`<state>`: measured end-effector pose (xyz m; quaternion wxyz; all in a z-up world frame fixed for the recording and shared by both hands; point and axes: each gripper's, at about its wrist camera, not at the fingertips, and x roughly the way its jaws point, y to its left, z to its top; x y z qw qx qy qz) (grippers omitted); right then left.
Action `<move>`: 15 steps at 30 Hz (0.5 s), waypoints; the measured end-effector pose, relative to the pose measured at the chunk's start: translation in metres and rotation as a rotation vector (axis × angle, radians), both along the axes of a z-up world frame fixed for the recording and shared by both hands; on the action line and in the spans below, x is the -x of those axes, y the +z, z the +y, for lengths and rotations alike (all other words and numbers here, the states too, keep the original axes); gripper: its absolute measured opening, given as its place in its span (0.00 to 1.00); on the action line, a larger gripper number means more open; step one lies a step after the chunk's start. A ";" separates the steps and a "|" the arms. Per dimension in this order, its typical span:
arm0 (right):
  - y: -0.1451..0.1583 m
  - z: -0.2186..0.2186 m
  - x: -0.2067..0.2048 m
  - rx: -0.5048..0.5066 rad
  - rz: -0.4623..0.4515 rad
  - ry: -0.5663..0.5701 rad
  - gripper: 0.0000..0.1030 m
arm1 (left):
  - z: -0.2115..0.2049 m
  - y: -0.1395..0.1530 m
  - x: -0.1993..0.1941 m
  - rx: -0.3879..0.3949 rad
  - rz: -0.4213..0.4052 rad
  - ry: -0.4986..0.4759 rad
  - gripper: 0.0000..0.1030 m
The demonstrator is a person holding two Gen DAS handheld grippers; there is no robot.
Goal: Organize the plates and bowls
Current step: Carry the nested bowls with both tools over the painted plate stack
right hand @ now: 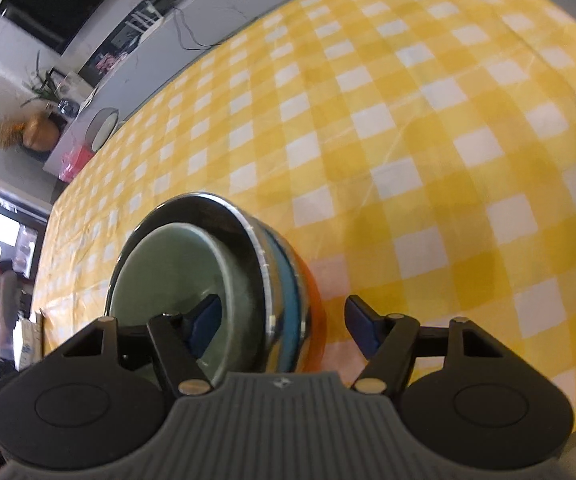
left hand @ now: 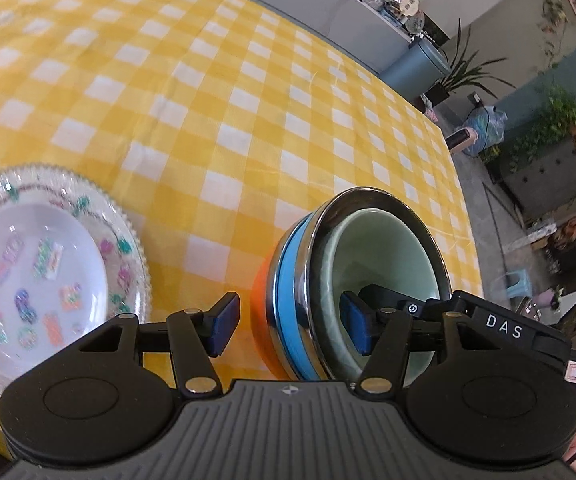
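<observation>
Both grippers straddle the rim of the same bowl stack, one from each side. Seen from the left wrist, the left gripper has its jaws apart: one blue pad sits outside the stack's wall, the other inside the pale green bowl, and neither visibly presses on it. The green bowl nests in a steel bowl with a blue band, which sits over an orange bowl; the stack fills the lower centre of that frame on the yellow checked tablecloth. A clear patterned plate holding a white plate lies at lower left, well apart from the bowls. From the right wrist, the right gripper also has its jaws spread, one pad inside the green bowl and the other outside on the cloth side, clear of the orange wall.
</observation>
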<state>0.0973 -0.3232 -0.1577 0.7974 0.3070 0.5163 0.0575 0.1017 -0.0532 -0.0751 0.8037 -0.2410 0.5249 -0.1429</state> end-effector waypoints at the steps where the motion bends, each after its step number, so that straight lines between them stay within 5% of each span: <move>1: -0.001 -0.001 0.000 -0.011 0.006 -0.008 0.64 | 0.001 -0.001 -0.001 0.009 0.005 0.002 0.65; 10: -0.007 -0.002 0.001 -0.048 0.029 -0.014 0.54 | -0.006 -0.009 -0.005 0.032 0.044 0.008 0.65; 15: -0.005 -0.004 0.004 -0.062 0.027 -0.011 0.49 | -0.009 -0.011 -0.005 0.016 0.054 0.006 0.53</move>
